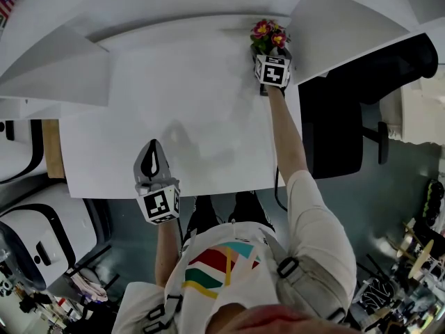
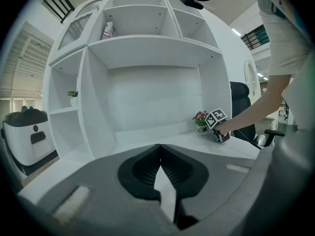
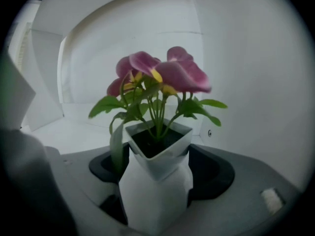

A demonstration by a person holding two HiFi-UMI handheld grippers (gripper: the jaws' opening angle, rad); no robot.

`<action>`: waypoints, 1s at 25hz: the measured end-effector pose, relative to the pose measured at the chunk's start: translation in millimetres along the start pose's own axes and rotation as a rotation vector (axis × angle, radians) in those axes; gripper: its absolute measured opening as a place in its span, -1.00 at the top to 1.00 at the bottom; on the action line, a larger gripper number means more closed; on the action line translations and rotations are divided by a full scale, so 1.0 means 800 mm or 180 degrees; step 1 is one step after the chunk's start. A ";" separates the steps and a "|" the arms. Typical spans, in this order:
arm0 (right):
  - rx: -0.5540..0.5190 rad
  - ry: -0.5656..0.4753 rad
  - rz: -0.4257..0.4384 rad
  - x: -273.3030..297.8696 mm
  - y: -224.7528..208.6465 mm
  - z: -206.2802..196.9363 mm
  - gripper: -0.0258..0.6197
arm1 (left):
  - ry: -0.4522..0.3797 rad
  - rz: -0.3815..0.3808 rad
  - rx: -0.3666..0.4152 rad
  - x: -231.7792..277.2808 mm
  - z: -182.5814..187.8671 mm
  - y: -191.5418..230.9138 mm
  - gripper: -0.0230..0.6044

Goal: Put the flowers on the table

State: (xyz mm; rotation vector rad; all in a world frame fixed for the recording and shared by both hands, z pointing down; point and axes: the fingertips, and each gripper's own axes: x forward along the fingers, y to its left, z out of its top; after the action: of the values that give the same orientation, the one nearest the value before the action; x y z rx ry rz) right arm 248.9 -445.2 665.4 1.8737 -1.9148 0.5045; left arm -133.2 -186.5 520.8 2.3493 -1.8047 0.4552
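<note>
Far right table corner, head view: right gripper (image 1: 268, 54) has the potted pink-and-yellow flowers (image 1: 268, 35) out by the back edge of the white table (image 1: 195, 103).
Near edge, head view: left gripper (image 1: 150, 152) hangs well apart from them.
Left gripper view: jaws pressed together, nothing in them. Flowers look down at tabletop level, can't tell if touching.
Right gripper view: jaws clamp both sides of the white faceted plastic pot (image 3: 156, 181); blooms upright, green leaves.
Progress: nearly done I'd say, just the letting go left.
</note>
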 end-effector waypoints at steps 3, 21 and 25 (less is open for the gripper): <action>0.0097 -0.0026 0.0000 -0.001 -0.002 -0.001 -0.23 | 0.0003 -0.0006 0.0003 0.002 0.000 0.000 0.91; 0.0263 -0.0173 0.0193 -0.016 0.007 0.007 -0.34 | -0.0064 -0.0030 0.0021 -0.004 0.007 -0.003 0.91; 0.0286 -0.0210 0.0194 -0.026 0.007 0.011 -0.35 | -0.0106 -0.0033 0.0033 -0.007 0.014 -0.003 0.91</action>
State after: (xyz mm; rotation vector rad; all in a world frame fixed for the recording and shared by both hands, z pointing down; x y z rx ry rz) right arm 243.4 -432.4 647.0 1.9147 -2.0286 0.5631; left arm -130.6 -183.7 508.9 2.3859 -1.8080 0.4277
